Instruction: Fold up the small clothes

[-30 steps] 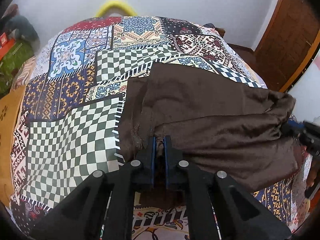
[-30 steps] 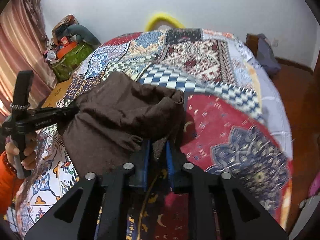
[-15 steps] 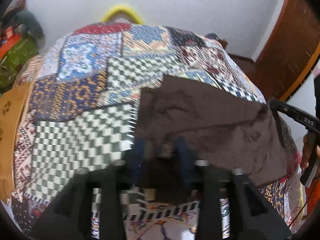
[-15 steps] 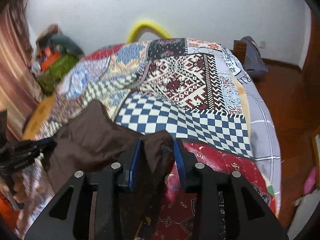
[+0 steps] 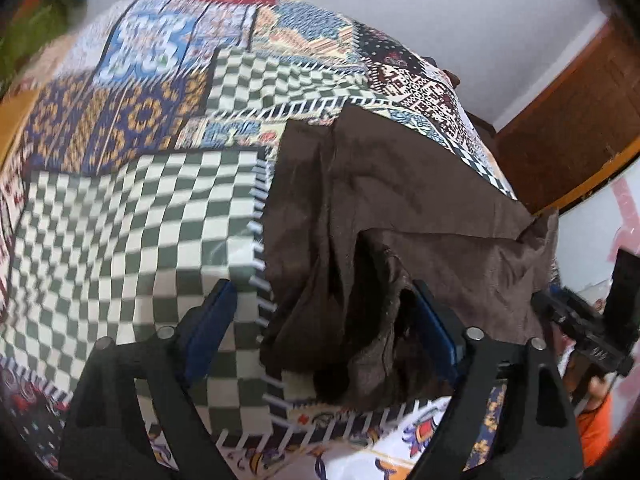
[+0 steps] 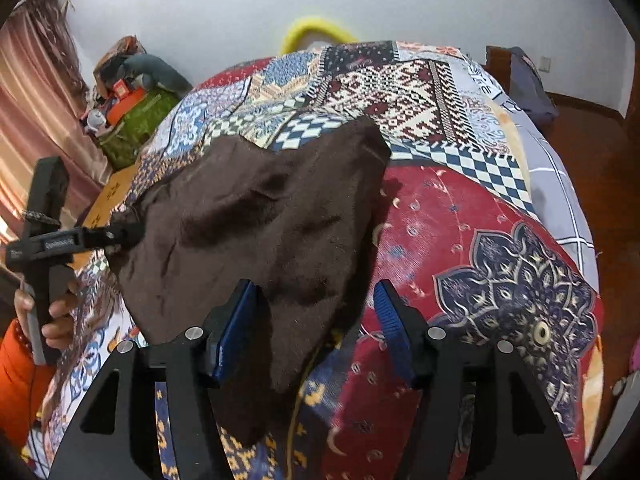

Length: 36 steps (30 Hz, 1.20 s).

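A dark brown garment (image 5: 384, 216) lies folded over on the patchwork bedspread (image 5: 132, 216); it also shows in the right wrist view (image 6: 260, 232). My left gripper (image 5: 320, 320) is open, its blue pads wide apart around the garment's near bunched edge. My right gripper (image 6: 316, 320) is open too, jaws apart over the garment's near corner. The left gripper also shows in the right wrist view (image 6: 116, 236), at the garment's left edge. The right gripper shows in the left wrist view (image 5: 576, 320), at the garment's right edge.
The bedspread (image 6: 480, 240) covers a bed that drops off at the right to a wooden floor (image 6: 592, 152). A yellow curved headboard (image 6: 312, 28) stands at the far end. Bags and clutter (image 6: 132, 104) sit by the left wall. A wooden door (image 5: 568, 112) is at the right.
Both grippers have opened and let go of the brown garment. The garment has been carried forward and now lies doubled over on the bedspread.
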### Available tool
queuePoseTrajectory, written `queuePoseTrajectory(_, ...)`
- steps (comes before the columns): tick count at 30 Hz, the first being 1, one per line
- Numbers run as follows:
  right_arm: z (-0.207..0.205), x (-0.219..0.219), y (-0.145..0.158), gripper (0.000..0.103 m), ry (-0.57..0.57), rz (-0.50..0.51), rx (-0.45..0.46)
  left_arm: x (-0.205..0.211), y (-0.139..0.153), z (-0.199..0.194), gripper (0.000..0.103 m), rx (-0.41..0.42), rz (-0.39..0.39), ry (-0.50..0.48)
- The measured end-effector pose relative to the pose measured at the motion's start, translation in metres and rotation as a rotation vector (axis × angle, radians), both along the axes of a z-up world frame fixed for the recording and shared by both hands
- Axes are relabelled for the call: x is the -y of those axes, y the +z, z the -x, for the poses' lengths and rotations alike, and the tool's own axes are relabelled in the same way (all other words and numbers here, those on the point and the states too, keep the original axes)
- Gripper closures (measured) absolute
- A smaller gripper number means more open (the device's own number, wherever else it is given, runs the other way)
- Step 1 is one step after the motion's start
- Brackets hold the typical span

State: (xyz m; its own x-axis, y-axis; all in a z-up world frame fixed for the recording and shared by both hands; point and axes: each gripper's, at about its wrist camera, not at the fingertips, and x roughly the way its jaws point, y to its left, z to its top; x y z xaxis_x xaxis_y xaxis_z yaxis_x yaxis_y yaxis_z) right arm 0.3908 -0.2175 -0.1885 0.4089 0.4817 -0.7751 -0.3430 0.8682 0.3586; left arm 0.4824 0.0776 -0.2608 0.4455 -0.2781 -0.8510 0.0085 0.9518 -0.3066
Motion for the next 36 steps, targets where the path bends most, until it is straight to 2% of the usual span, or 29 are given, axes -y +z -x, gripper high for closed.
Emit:
queuePoseTrajectory(1, -0.003, -0.001, 0.000, 0.043, -0.002, -0.018, -0.008, 0.005, 0.003, 0.000, 0.036, 0.015, -0.014, -0.022)
queuePoseTrajectory(2, -0.006, -0.003, -0.001, 0.044, -0.002, -0.032, -0.015, 0.009, 0.005, 0.000, 0.043, 0.027, -0.020, -0.039)
queuePoseTrajectory(4, -0.012, -0.010, -0.002, 0.051, 0.000, -0.038, -0.014, 0.016, 0.009, 0.000, 0.072, 0.034, -0.019, -0.058)
queuePoseTrajectory(7, -0.015, -0.016, -0.002, 0.069, -0.008, -0.031, -0.012, 0.021, 0.011, 0.000, 0.083, 0.031, -0.034, -0.059)
queuePoseTrajectory(8, -0.014, -0.015, -0.002, 0.077, -0.009, -0.041, -0.018, 0.022, 0.013, 0.001, 0.084, 0.032, -0.036, -0.061)
queuePoseTrajectory(12, -0.009, -0.008, 0.003, 0.090, 0.002, -0.092, -0.044, 0.015, 0.019, 0.019, 0.087, 0.001, 0.001, -0.050)
queuePoseTrajectory(21, 0.040, -0.012, 0.021, 0.094, 0.126, -0.042, -0.030, 0.017, 0.025, 0.104, 0.087, -0.061, 0.024, -0.104)
queuePoseTrajectory(25, 0.063, -0.017, 0.020, 0.094, 0.146, -0.029, -0.037, 0.011, 0.023, 0.137, 0.087, -0.059, 0.024, -0.082)
queuePoseTrajectory(30, 0.087, -0.036, 0.015, 0.094, 0.160, 0.046, -0.003, -0.001, 0.030, 0.160, 0.088, -0.046, 0.029, -0.038)
queuePoseTrajectory(36, 0.092, -0.059, 0.021, 0.094, 0.183, 0.006, -0.016, -0.022, 0.052, 0.188, 0.090, -0.032, -0.023, -0.005)
